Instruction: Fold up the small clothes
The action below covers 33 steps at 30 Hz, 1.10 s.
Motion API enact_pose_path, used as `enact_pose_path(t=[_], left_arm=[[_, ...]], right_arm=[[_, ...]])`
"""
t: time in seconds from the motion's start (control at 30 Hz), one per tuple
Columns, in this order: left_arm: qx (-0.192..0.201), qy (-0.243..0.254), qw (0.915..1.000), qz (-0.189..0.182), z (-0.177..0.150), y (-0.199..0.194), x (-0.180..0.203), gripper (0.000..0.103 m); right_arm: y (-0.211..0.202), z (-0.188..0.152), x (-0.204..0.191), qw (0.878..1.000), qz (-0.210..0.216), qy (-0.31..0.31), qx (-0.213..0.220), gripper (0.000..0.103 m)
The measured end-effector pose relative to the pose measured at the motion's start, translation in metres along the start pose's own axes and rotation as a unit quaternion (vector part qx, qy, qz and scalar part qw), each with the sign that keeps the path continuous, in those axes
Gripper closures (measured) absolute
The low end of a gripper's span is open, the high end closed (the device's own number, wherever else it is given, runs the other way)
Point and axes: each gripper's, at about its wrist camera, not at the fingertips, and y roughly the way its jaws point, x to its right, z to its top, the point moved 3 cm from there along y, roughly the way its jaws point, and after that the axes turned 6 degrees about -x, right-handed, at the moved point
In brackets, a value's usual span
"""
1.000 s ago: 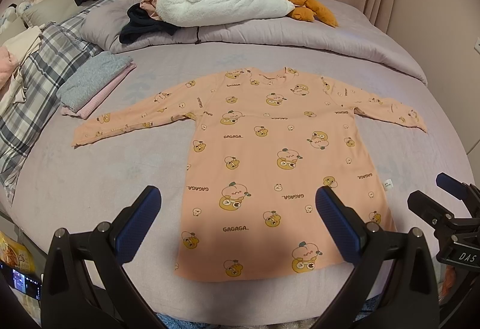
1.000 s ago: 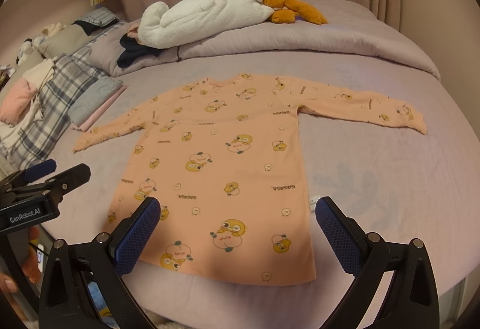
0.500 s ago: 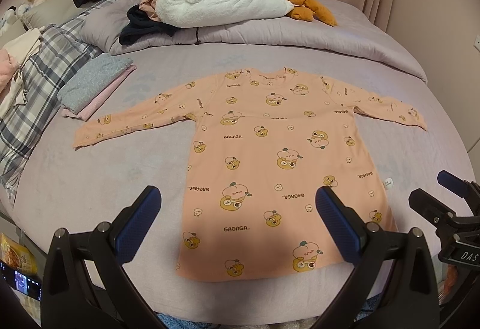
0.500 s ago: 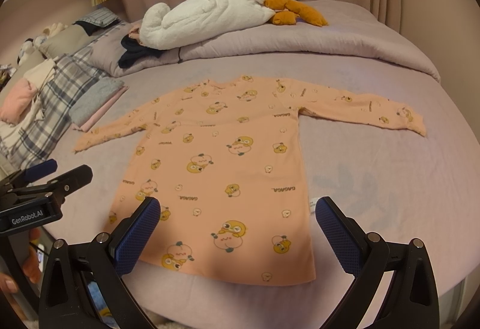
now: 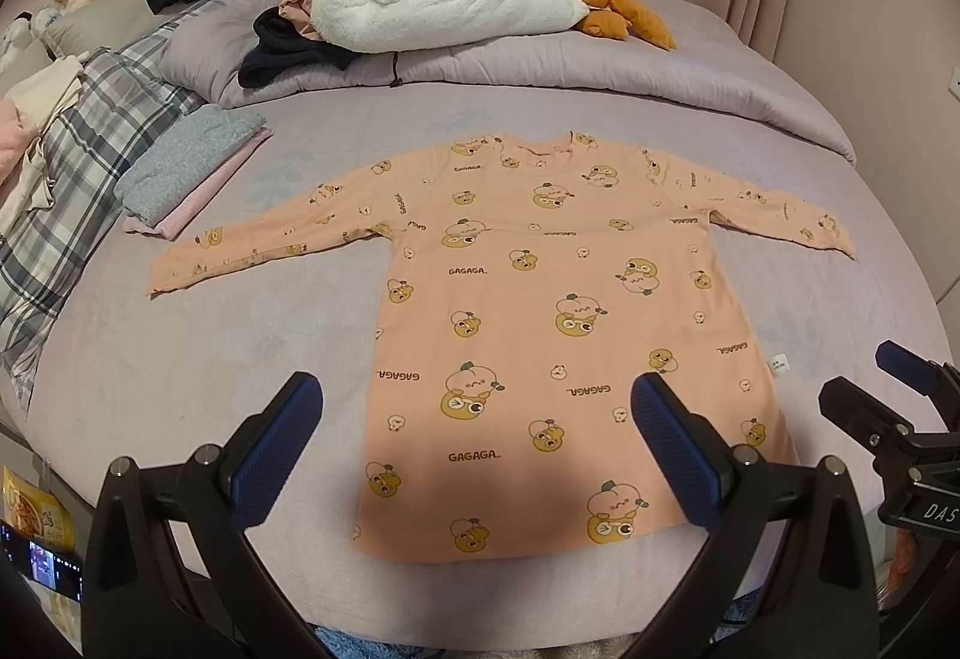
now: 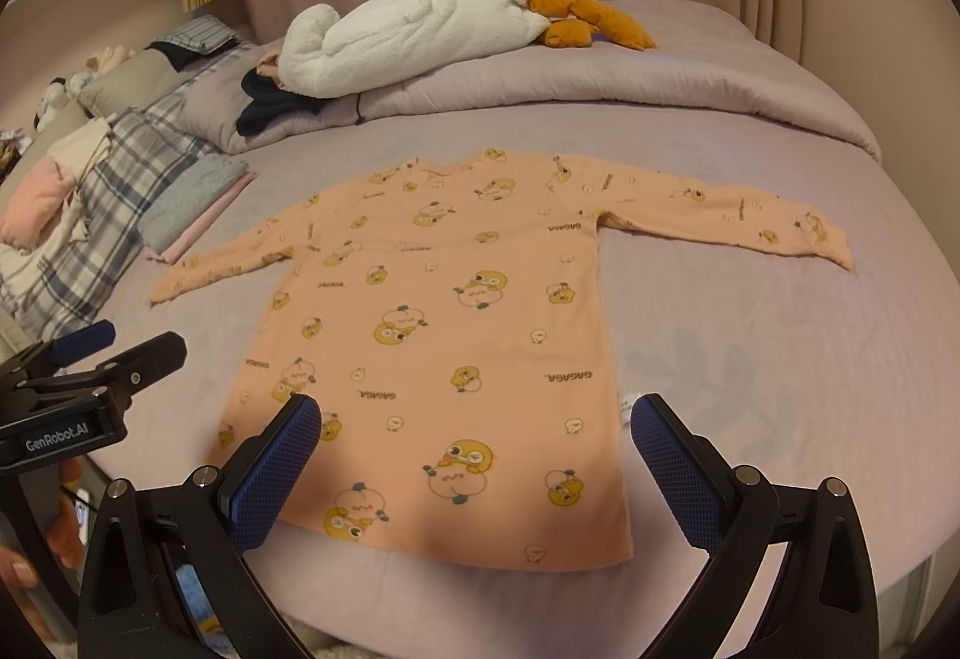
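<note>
A small peach long-sleeved shirt (image 5: 540, 299) with yellow cartoon prints lies flat on the lilac bed, both sleeves spread out, hem toward me. It also shows in the right wrist view (image 6: 456, 323). My left gripper (image 5: 474, 443) is open and empty, above the near edge of the bed by the hem. My right gripper (image 6: 474, 449) is open and empty, above the hem's right part. Each gripper shows at the edge of the other's view: the right gripper (image 5: 900, 407) and the left gripper (image 6: 102, 359).
A folded grey and pink stack (image 5: 186, 167) lies left of the shirt. A plaid blanket (image 5: 66, 167) with loose clothes covers the left side. A rolled duvet (image 5: 540, 71) with a white plush (image 5: 444, 5), an orange toy (image 5: 624, 14) and dark clothes (image 5: 288, 53) lies behind.
Both grippers have drifted very slightly; the shirt has not moved and both jaws stay open.
</note>
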Motion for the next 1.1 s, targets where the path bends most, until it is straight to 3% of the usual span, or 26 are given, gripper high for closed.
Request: enact_pose_path(t=[0.47,0.63,0.83,0.97,1.1], left_arm=[[-0.005,-0.001,1.0,-0.009,-0.002,0.007,0.0,0.0],[-0.025,-0.028,0.9986,-0.036,-0.005,0.026,-0.006,0.0],[-0.076,-0.053,0.9946,-0.047,-0.012,0.065,-0.016,0.0],[-0.081,-0.063,0.9921,-0.073,-0.008,0.079,-0.015,0.0],[-0.087,-0.078,0.9869,-0.111,0.001,0.091,-0.015,0.0]], right_arm=[[-0.001,-0.003,0.001,1.0,0.002,0.004,-0.003,0.001],[0.014,-0.008,0.016,0.998,0.039,0.042,-0.023,0.001],[0.036,-0.023,0.053,0.99,0.079,0.11,-0.032,0.001],[0.046,-0.026,0.104,0.975,0.106,0.197,-0.015,0.001],[0.053,-0.025,0.165,0.957,0.091,0.276,0.018,0.001]])
